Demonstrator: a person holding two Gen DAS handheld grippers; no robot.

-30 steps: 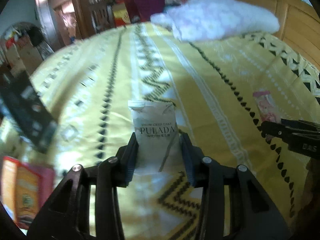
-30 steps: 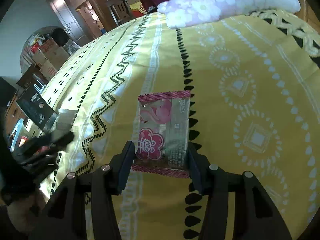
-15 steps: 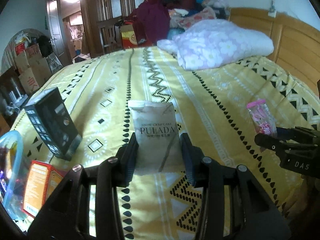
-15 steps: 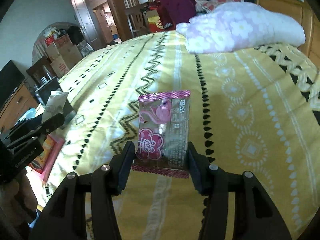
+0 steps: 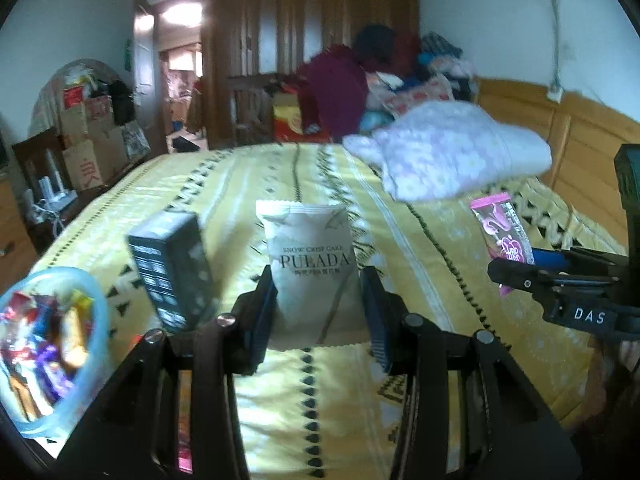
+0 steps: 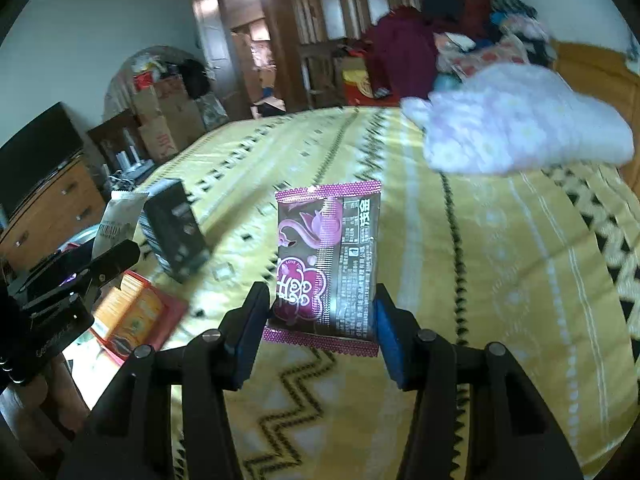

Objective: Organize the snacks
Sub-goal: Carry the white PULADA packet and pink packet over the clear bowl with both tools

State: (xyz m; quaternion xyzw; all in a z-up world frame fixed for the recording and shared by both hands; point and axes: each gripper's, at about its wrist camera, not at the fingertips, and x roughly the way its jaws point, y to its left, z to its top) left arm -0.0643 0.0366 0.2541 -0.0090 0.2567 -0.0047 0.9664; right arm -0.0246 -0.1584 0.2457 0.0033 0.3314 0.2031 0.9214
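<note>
My left gripper (image 5: 318, 312) is shut on a white snack packet (image 5: 312, 264) printed PULADA, held upright above the yellow bedspread (image 5: 420, 280). In the right wrist view my right gripper (image 6: 318, 328) is shut on a pink and dark snack packet (image 6: 328, 256), also lifted off the bed. Each gripper shows in the other's view: the right one with its pink packet (image 5: 502, 232) at the right edge, the left one with the white packet (image 6: 118, 220) at the left edge. A clear blue-rimmed bowl (image 5: 100, 300) with several wrapped snacks sits at the lower left.
A dark box (image 5: 170, 268) stands upright on the bed near the bowl. A red and orange flat box (image 6: 136, 316) lies at the bed's near left edge. A folded floral quilt (image 5: 452, 156) lies at the far right by the wooden headboard (image 5: 580, 152). Cartons and a dresser stand left of the bed.
Both grippers have risen from the bedspread with their packets and tilted up. The far wardrobe and doorway have come into view, and the snack bowl now shows at the left.
</note>
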